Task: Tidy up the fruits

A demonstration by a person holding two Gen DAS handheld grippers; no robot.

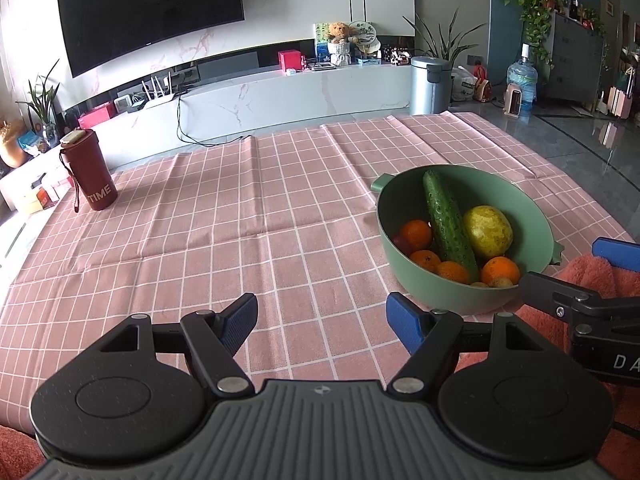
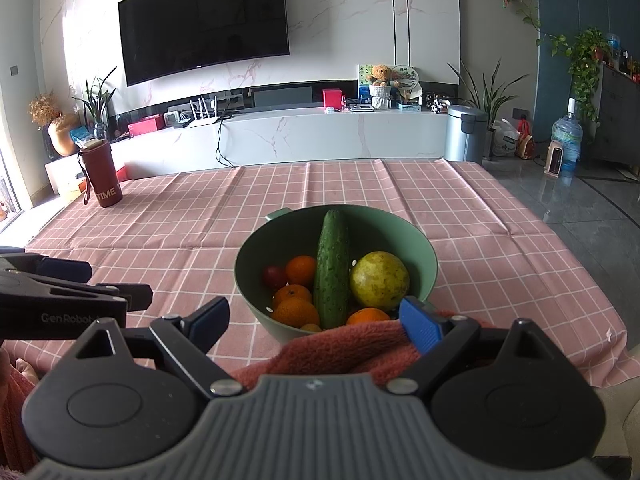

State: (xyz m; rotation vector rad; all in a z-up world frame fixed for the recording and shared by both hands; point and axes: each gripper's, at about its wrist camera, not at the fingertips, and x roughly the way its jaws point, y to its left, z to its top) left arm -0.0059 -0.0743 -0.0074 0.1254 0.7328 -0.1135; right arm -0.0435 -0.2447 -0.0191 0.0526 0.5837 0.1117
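Bowl [image 2: 420, 256]: centre frame on the bench [image 2: 520, 272], holding cucumber [image 2: 332, 268], pear [image 2: 379, 280], oranges [image 2: 302, 269].
Left gripper [image 1: 322, 322]: jaws released, empty.
Right gripper [image 2: 316, 320]: jaws released over a towel [image 2: 340, 352].

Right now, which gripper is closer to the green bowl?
Right. The right gripper sits open just in front of the green bowl, over the pink towel. The left gripper, also open, hangs off to the bowl's left.
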